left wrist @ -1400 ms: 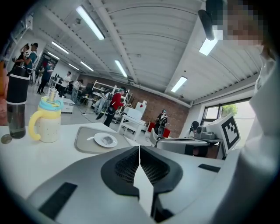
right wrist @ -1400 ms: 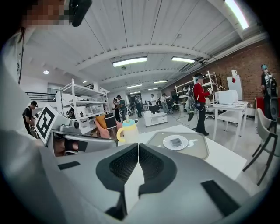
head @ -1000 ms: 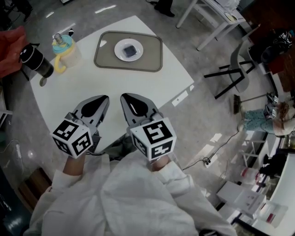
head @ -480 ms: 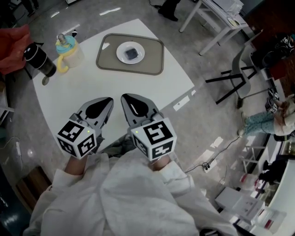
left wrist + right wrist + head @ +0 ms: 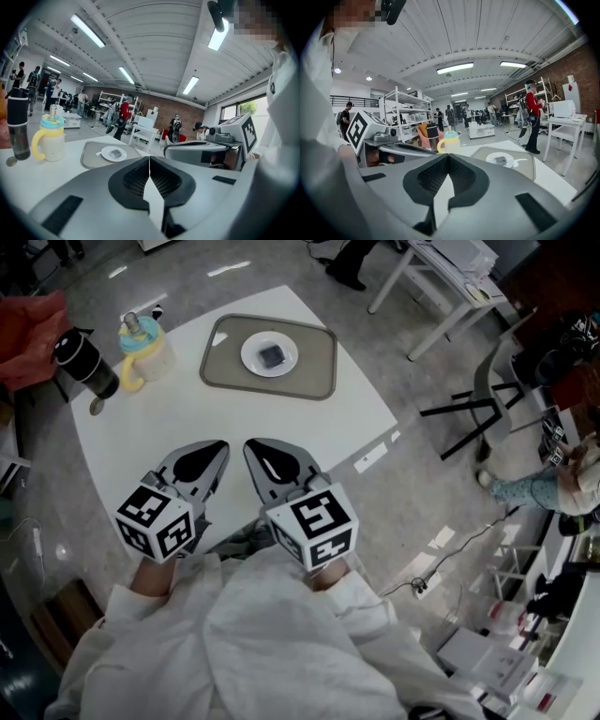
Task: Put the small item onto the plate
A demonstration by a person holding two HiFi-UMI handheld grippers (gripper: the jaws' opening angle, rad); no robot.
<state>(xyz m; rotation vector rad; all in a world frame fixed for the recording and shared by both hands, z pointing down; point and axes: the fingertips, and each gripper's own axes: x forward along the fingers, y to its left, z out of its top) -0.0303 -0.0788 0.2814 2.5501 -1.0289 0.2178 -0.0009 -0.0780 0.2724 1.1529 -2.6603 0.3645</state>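
Left gripper [image 5: 210, 454]: jaws are seen pressed together with nothing between them; it is held low over the near edge of the white square table [image 5: 169, 418]. Right gripper [image 5: 262, 452]: same, jaws closed on nothing, just beside the left one.

Task is judged done, so the step in hand is a parked hold. Both grippers are best kept closed, low and well apart from the tray. No reach toward the plate is needed, and any nudge of the tray is to be avoided.

Containers, left to right:
- A tall black insulated tumbler [image 5: 82, 362], lid on, contents not seen.
- A pale yellow handled sippy cup with a blue lid [image 5: 145, 341], also closed.
- A grey rounded rectangular tray [image 5: 314, 362], on which a round white plate [image 5: 251, 354] is carried.

The small dark square item [image 5: 272, 356], possibly a fabric or foam pad (too small to tell), is lying at the plate's centre.
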